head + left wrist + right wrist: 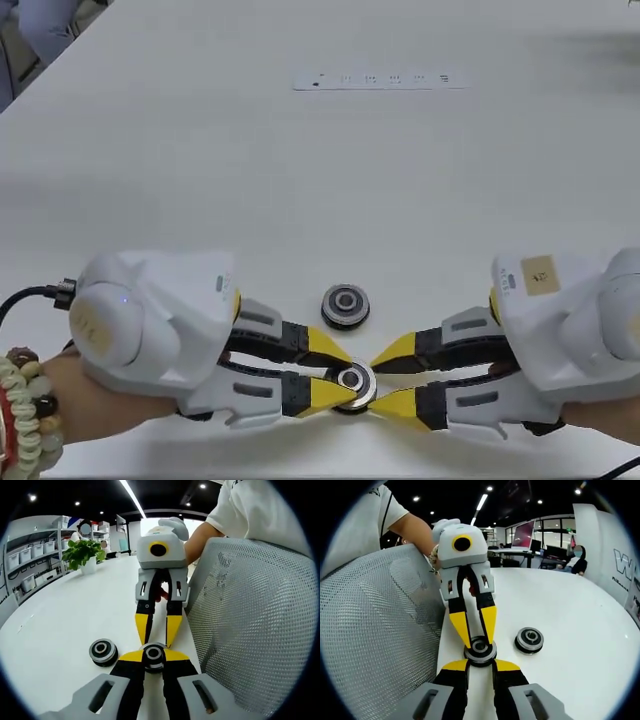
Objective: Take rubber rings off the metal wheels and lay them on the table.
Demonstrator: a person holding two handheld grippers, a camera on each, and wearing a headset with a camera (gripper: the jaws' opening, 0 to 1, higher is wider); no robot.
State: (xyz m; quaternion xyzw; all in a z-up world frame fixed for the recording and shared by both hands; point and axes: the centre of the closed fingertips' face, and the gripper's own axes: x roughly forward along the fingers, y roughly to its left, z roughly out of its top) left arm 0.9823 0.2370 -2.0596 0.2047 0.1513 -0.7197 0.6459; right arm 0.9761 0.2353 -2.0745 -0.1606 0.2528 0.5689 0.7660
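Head view: unreadable label (540, 275), right tool (374, 381)

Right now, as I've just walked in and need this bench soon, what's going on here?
A person holds a gripper in each hand. The left gripper and the right gripper meet nose to nose at the near edge of the table, both sets of jaws closed on one small wheel. A second wheel lies just beyond them, untouched, its dark ring on. My guess is the pulling is only starting.

Second wheel (345, 305) just beyond fingers (322, 344); table (300, 180) beyond open
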